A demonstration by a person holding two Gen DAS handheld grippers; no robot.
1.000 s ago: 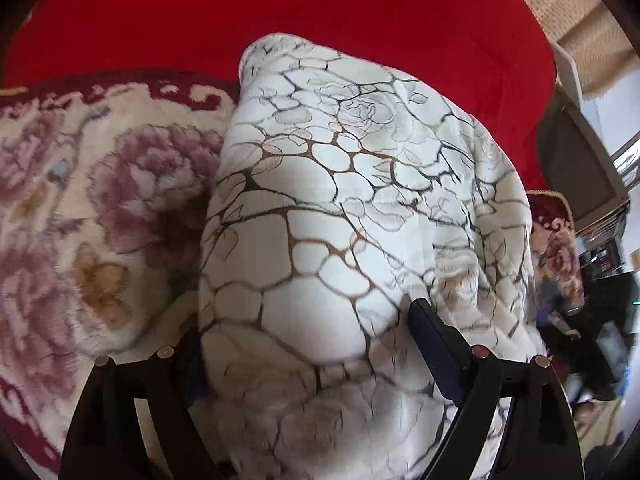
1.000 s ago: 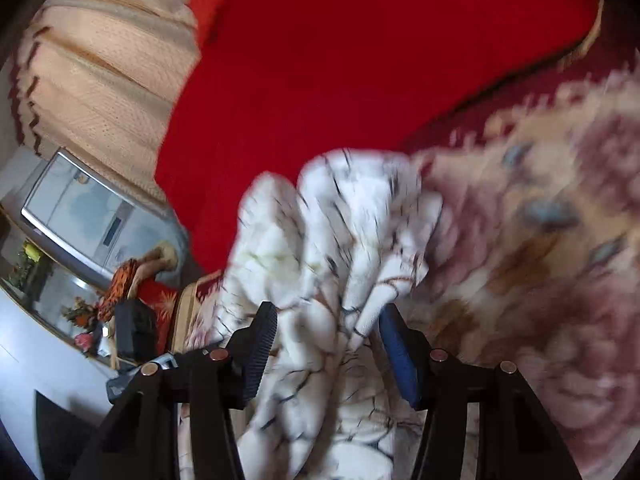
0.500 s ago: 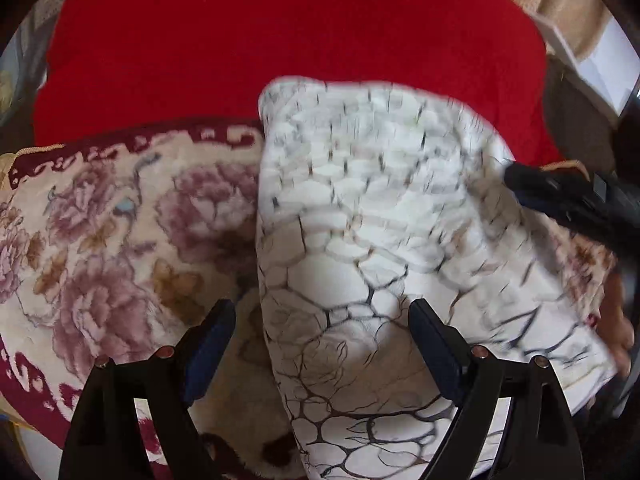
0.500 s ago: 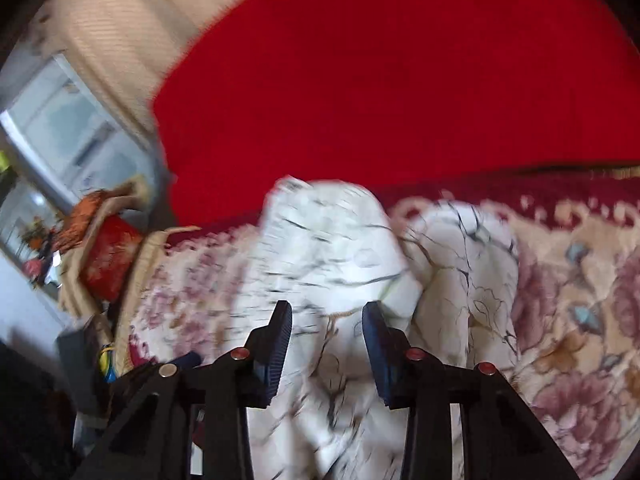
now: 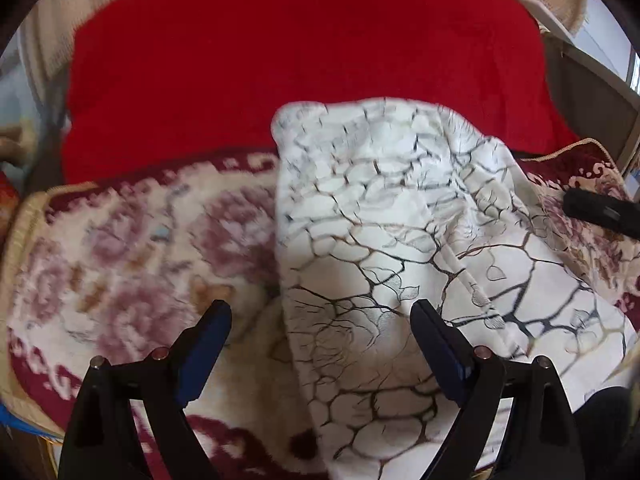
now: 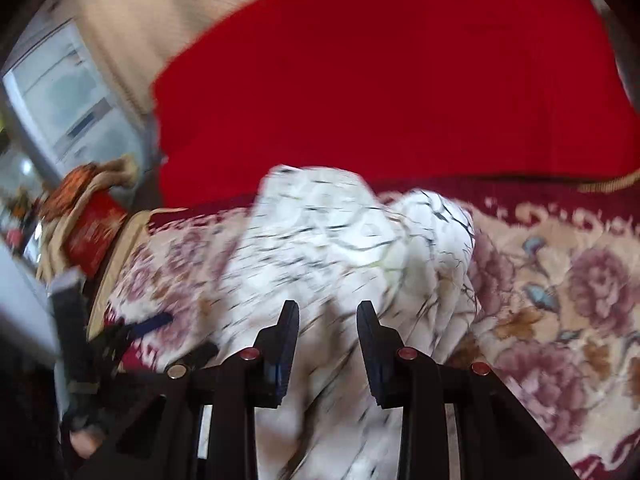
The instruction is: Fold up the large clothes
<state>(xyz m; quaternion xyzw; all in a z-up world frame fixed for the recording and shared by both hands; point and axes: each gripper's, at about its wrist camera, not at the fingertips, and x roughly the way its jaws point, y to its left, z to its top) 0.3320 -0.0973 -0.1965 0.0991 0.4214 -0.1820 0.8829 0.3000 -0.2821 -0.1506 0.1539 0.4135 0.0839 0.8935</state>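
Note:
A white garment with a brown crackle pattern [image 5: 400, 248] lies folded on a floral blanket [image 5: 120, 264]. My left gripper [image 5: 320, 320] is open above its near left edge; one finger is over the blanket, the other over the cloth. In the right wrist view the same garment [image 6: 340, 248] lies bunched. My right gripper [image 6: 328, 320] has its jaws partly closed with cloth between them; the view is blurred, so the grip is unclear. The right gripper's finger [image 5: 600, 212] shows at the right edge of the left view.
A red cushion [image 5: 300, 60] backs the seat behind the blanket. A beige curtain [image 6: 132, 20] and a window [image 6: 60, 96] are at the far left in the right wrist view. Red and orange cloth items [image 6: 88, 224] lie at the left.
My left gripper let go of the garment and pulled back; the cloth now lies flatter on the blanket. My right gripper narrowed its jaws and drew back too.

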